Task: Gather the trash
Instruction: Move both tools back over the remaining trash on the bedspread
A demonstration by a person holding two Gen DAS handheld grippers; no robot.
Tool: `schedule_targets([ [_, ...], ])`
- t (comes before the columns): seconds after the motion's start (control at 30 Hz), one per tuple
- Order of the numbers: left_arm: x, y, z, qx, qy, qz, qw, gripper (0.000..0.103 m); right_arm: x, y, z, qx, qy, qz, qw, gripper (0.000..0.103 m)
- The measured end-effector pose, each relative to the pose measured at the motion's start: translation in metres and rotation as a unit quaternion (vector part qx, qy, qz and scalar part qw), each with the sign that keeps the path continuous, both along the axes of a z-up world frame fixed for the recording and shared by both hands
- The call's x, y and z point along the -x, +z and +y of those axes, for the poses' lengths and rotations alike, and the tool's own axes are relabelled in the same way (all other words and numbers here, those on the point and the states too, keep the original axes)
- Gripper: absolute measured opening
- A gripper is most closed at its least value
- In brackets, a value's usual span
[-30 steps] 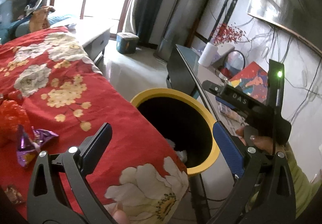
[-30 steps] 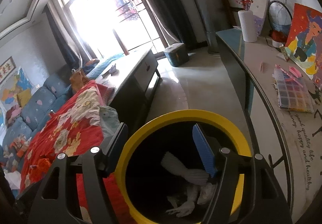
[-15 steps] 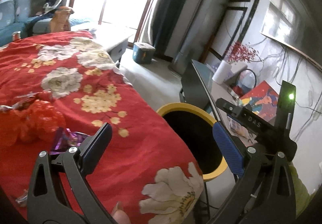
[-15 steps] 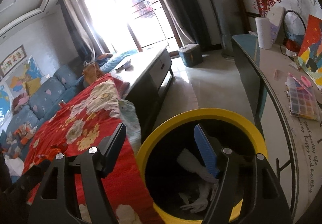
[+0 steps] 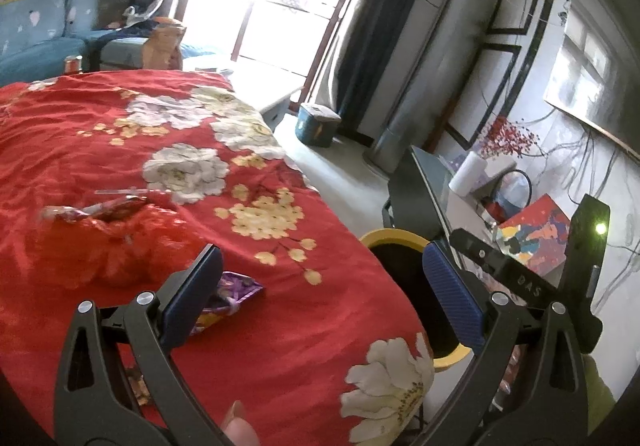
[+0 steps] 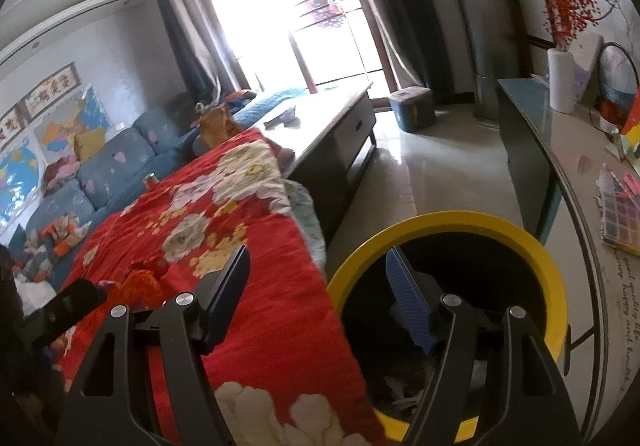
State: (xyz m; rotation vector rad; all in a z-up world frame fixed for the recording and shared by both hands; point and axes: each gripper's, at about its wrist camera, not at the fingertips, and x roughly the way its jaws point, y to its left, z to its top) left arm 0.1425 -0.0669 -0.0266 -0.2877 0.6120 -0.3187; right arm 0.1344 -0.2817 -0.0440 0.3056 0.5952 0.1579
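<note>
A black bin with a yellow rim (image 6: 520,234) stands beside a table under a red flowered cloth (image 5: 120,133); it also shows in the left wrist view (image 5: 394,236). White trash (image 6: 404,398) lies inside it. A purple wrapper (image 5: 236,292) lies on the cloth by the left finger of my left gripper (image 5: 320,294), which is open and empty above the cloth. A crumpled red bag (image 5: 116,246) and a red foil wrapper (image 5: 104,207) lie further left. My right gripper (image 6: 320,302) is open and empty, over the bin's left edge.
A side table (image 6: 560,149) at right holds a white vase (image 6: 562,85), a bead box (image 6: 620,213) and a painting (image 5: 532,238). A low cabinet (image 6: 340,125), a blue sofa (image 6: 100,173) and a blue box (image 6: 414,107) on the floor stand beyond.
Both grippers have drawn back from the bin and swung left toward the cloth. The purple wrapper now lies near my left gripper's left finger. Both stay open.
</note>
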Motion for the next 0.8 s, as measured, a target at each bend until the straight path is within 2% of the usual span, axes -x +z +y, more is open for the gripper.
schedule_targets([
  [0.47, 0.006, 0.003, 0.051, 0.017, 0.056, -0.003, 0.9983, 0.092, 0.005, 0.006, 0.050, 0.015, 0.062, -0.002, 0.998, 0.068],
  [0.8, 0.010, 0.005, 0.098, 0.036, 0.111, -0.004, 0.9931, 0.092, 0.007, 0.009, 0.088, 0.023, 0.111, 0.000, 0.994, 0.068],
])
